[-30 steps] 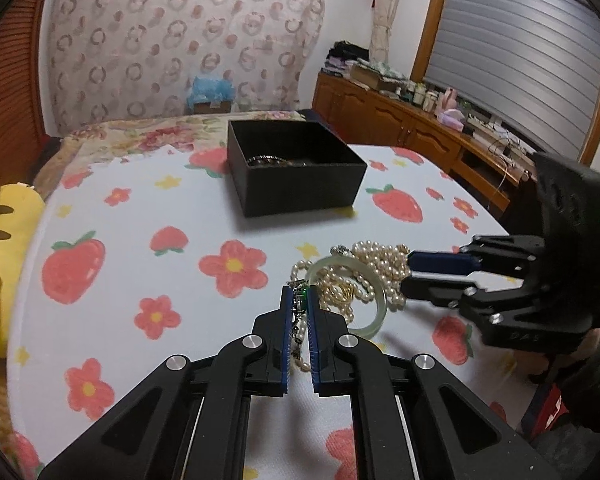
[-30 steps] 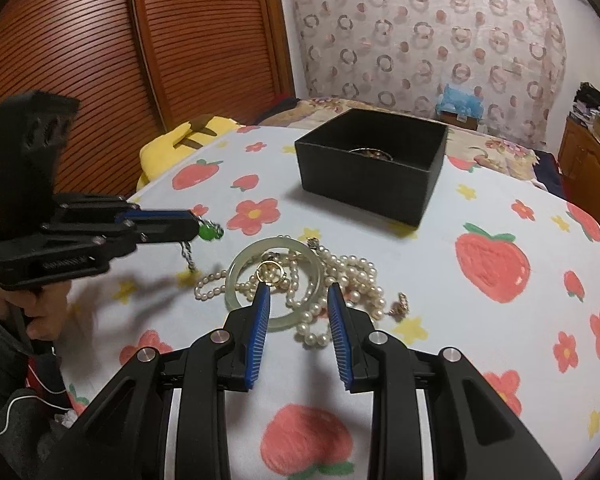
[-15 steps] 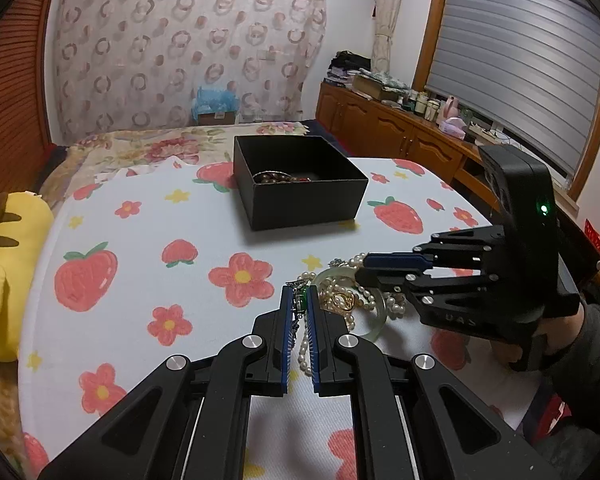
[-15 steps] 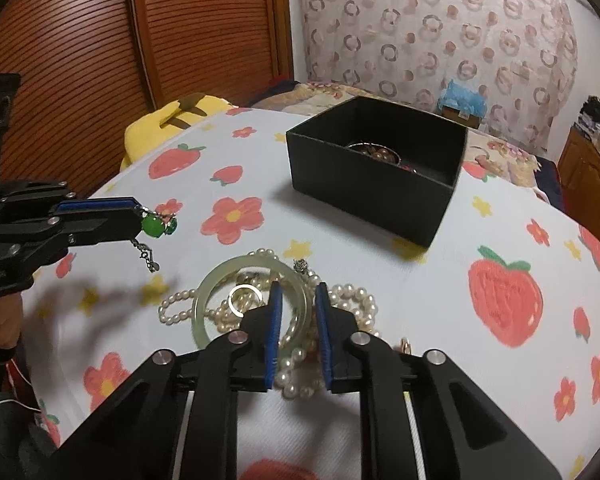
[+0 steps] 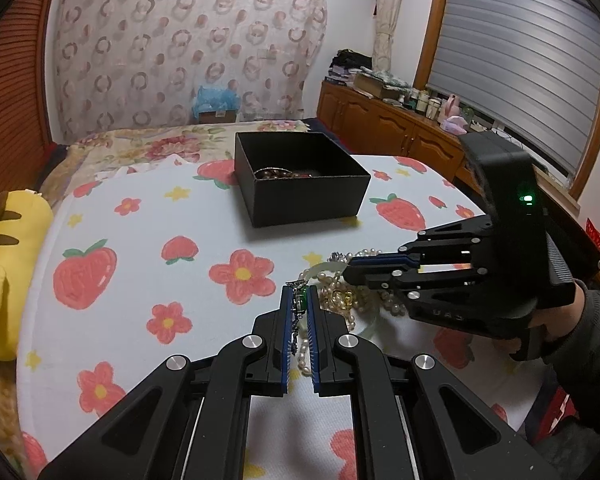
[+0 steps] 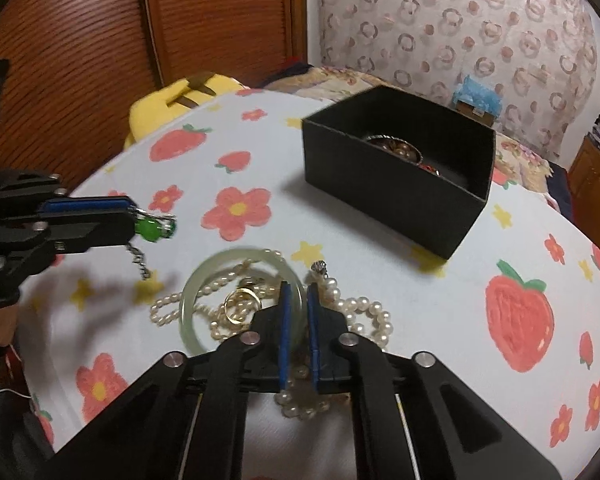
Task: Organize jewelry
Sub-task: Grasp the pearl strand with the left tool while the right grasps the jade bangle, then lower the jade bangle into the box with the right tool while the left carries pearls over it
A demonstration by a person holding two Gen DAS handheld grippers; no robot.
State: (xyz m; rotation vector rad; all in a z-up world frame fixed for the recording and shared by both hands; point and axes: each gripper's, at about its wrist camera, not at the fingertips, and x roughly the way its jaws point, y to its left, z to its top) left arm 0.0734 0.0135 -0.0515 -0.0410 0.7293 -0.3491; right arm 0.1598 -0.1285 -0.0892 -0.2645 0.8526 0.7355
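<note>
My left gripper (image 5: 299, 294) is shut on a green-stone pendant (image 5: 301, 301) with a short chain, held above the cloth; it also shows in the right wrist view (image 6: 153, 229). My right gripper (image 6: 298, 294) is shut on the rim of a pale jade bangle (image 6: 204, 280) lying in a pile with a pearl necklace (image 6: 356, 308) and a gold ring (image 6: 240, 304). The black open box (image 5: 300, 178) stands beyond the pile with some jewelry inside (image 6: 400, 148).
The table (image 5: 140, 208) has a white cloth with strawberries and flowers. A yellow plush (image 5: 0, 264) lies at its left edge. A wooden cabinet (image 5: 388, 124) with clutter stands at the back right.
My right gripper has moved down over the bangle and closed on its rim. My left gripper keeps the pendant and has shifted slightly.
</note>
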